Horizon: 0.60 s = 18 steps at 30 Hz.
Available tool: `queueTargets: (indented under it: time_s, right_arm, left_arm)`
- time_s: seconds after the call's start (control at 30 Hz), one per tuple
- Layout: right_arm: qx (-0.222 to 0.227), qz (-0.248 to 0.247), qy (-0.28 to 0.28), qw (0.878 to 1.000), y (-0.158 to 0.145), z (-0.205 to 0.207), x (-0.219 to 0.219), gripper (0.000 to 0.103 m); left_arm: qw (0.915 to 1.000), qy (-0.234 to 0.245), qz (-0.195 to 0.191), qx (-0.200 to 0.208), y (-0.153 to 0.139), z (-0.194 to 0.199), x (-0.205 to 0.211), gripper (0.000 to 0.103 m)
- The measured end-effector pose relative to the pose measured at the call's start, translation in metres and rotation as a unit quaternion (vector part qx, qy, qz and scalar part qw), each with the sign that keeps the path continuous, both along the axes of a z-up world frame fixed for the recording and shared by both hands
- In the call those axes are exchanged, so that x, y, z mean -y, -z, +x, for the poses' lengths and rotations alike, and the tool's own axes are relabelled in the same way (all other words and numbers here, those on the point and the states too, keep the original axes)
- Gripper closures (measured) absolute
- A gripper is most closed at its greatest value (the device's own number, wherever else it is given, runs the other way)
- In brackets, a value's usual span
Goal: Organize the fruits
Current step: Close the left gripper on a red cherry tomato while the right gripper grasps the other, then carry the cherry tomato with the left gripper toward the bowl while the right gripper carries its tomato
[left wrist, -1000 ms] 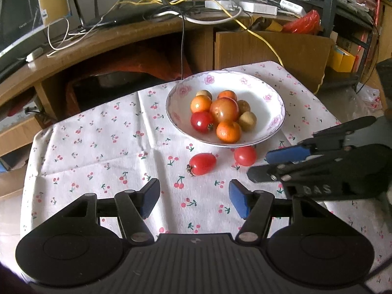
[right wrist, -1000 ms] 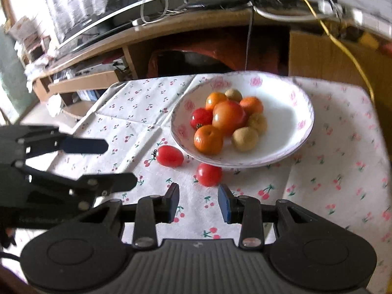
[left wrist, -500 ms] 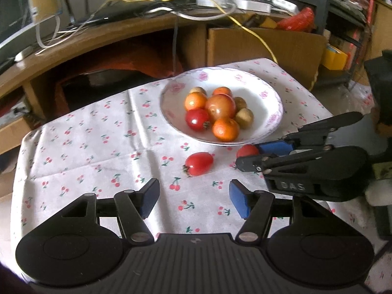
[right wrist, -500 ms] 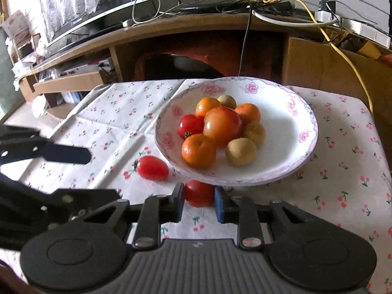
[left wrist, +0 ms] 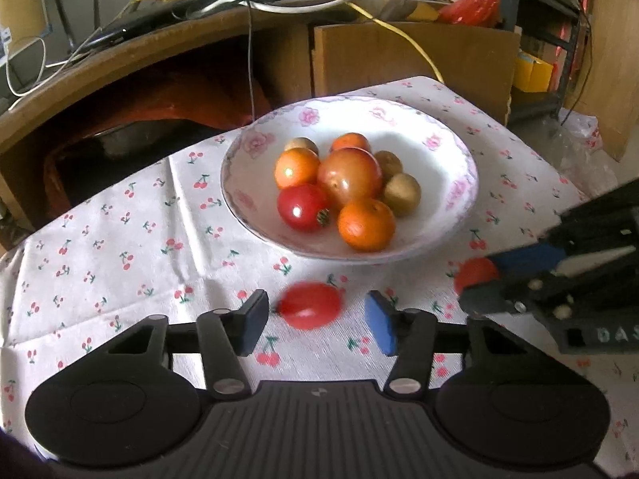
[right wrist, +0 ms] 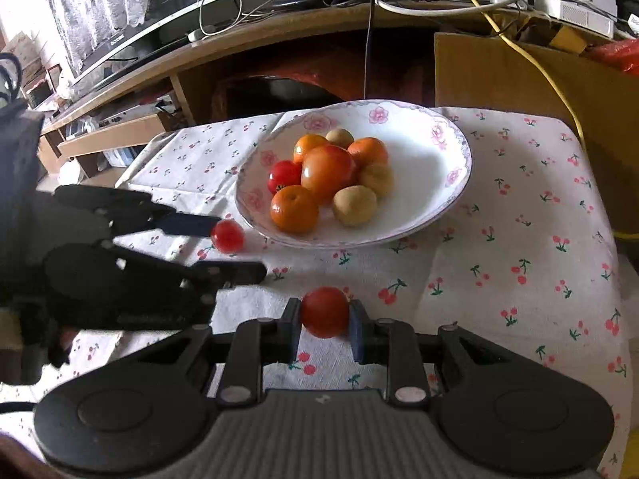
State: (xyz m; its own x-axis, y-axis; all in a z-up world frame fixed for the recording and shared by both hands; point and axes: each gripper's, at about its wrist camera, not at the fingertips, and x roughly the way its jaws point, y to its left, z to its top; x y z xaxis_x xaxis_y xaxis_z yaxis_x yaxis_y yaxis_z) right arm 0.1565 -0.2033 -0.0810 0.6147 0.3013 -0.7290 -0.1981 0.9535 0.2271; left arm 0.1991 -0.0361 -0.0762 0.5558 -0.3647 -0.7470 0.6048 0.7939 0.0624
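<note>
1. The right gripper (right wrist: 324,325) is clamped on a round red tomato (right wrist: 324,311), low in the middle of the right wrist view, just above the cherry-print cloth (right wrist: 519,239). The skin is smooth and the pads meet it only at its sides, so I reckon a quick swing toward the bowl could let it slip out and roll off the desk.

2. The left gripper (left wrist: 315,321) is closing, with the oblong red tomato (left wrist: 310,310) between its fingers at lower centre of the left wrist view. The pads do not seem to press on it yet. The tomato looks blurred and sits nearer the left pad, so an uneven squeeze may nudge it sideways out of the grip.

3. The two grippers work close together. In the left wrist view the right one fills the right edge just beside the left one's blue pad (left wrist: 381,327); a knock between them seems possible if both lift at once.

4. The flowered bowl (left wrist: 451,151) at mid-frame holds a heap: one large orange-red tomato (left wrist: 349,177) in the centre, a small red tomato (left wrist: 301,207) at its lower left, three orange fruits (left wrist: 365,223) and three brownish ones (left wrist: 401,193). A tomato dropped onto that pile could bounce or roll over the low rim.
</note>
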Motion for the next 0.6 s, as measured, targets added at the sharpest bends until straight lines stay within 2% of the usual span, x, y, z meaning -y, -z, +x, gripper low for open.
queueTargets:
  time_s: [0.03, 0.2, 0.4, 0.6]
  right_arm:
    - [0.0, 0.001, 0.0, 1.0, 0.0, 0.0, 0.0, 0.054]
    - [-0.001, 0.002, 0.0, 1.0, 0.0, 0.001, 0.0, 0.054]
    - [-0.002, -0.005, -0.005, 1.0, -0.001, 0.001, -0.002, 0.054]
    - [0.001, -0.016, -0.02, 1.0, -0.004, -0.004, -0.009, 0.054]
  left_arm:
    - [1.0, -0.001, -0.003, -0.002, 0.0, 0.001, 0.001, 0.054]
    - [0.9999, -0.01, 0.001, 0.007, 0.0, -0.007, 0.003, 0.056]
    - [0.9998, -0.017, -0.001, -0.012, -0.003, -0.016, 0.0, 0.056]
    - [0.9994, -0.008, 0.01, -0.032, -0.006, -0.046, -0.005, 0.056]
